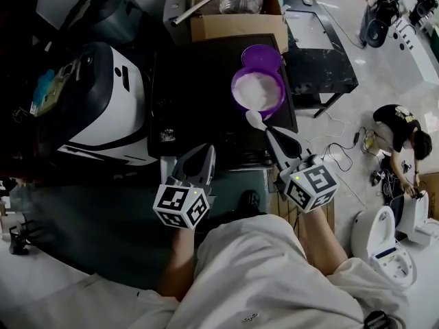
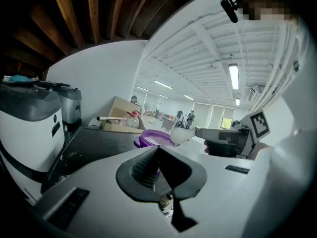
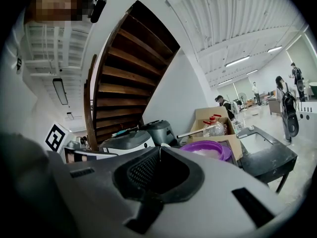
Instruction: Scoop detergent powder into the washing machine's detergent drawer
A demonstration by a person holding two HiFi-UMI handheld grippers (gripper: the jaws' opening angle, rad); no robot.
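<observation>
Black table (image 1: 199,81) fills the space ahead of both grippers, and it is the biggest thing we work over. To the left gripper's left stands a white-and-black appliance (image 1: 96,108). We cannot tell whether it is the washing machine, and no detergent drawer shows in any view. Beyond the right gripper, at the table's far edge, sits a cardboard box (image 1: 236,26) with a clear bottle in it. Just ahead of the right gripper is the purple bowl (image 1: 257,91), holding white detergent powder, with its purple lid (image 1: 262,57) lying just behind it.

Our left gripper (image 1: 206,153) hangs near the table's near edge, to the left of the right one, its jaws together with nothing between them. Our right gripper (image 1: 274,137) has its jaws pressed on the handle of a white spoon (image 1: 254,118), whose scoop end reaches toward the bowl and lies just short of its near rim. Whether the spoon already carries powder we cannot tell.

We judge the step in hand to be the scooping itself. To do it well, we would keep the clamp firm so the thin handle does not twist. We would slide the scoop under the powder at a shallow angle and lift only a modest heap. We would then keep the spoon level and slow on its way out over the rim. The empty left gripper is free to steady the bowl or see to the drawer once we find it.
</observation>
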